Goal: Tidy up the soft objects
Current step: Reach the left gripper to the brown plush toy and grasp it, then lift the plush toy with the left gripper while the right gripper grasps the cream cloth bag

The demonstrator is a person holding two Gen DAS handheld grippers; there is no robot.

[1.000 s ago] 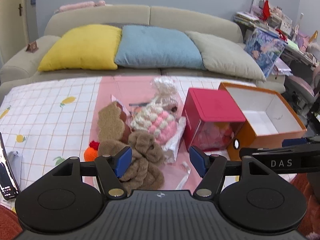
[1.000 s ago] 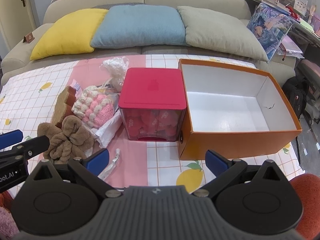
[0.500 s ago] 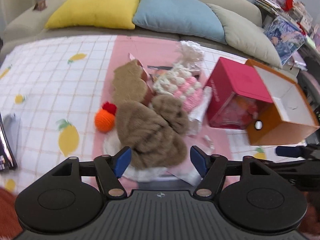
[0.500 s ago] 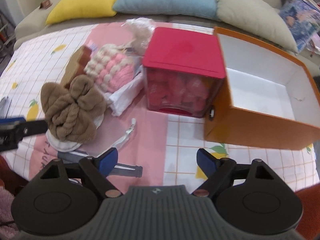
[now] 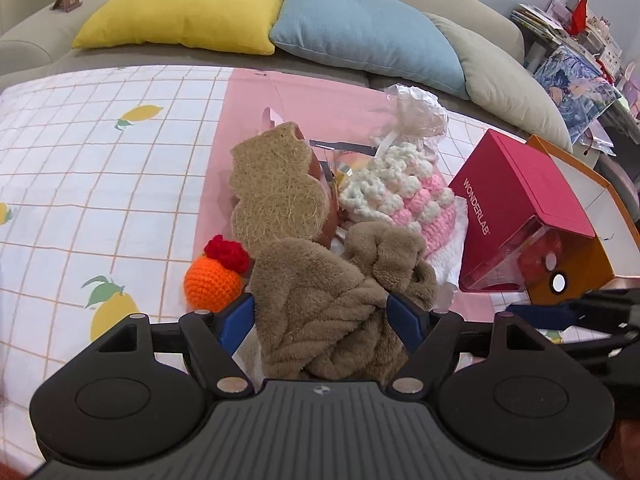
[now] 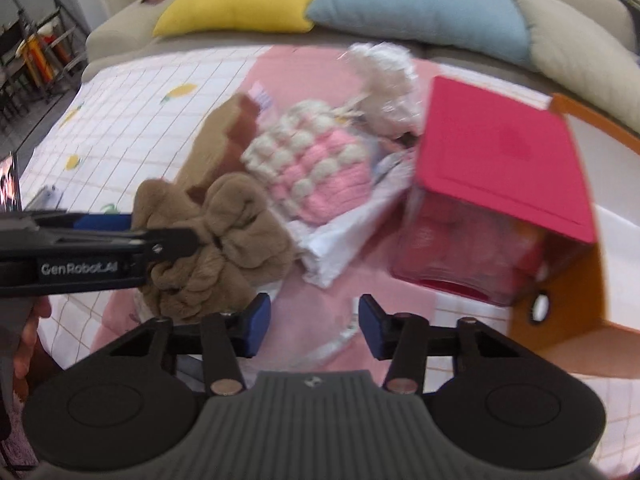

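A brown fluffy plush bow [image 5: 320, 300] lies at the near end of a pile on the pink cloth. My left gripper [image 5: 320, 318] straddles it, jaws opening wide, pads beside the plush and not pressing it. Behind it sit a tan bear-shaped pad [image 5: 276, 196], a pink and white crochet piece [image 5: 404, 200] and an orange crochet ball [image 5: 214, 280] with a red top. In the right wrist view my right gripper [image 6: 313, 322] hangs over the pink cloth just right of the plush bow [image 6: 216, 240], its jaws closing with nothing gripped. The left gripper's finger [image 6: 160, 240] rests across the plush.
A red lidded box [image 6: 500, 160] leans against an open orange box [image 6: 600, 280] with a white inside. A crumpled clear bag [image 5: 416, 112] lies behind the crochet piece. Yellow [image 5: 188, 8], blue and grey cushions line the sofa. A phone [image 6: 8, 184] stands at far left.
Both grippers came down toward the pile. The left one now has the brown plush between its fingers. The right one's jaws have narrowed a lot.
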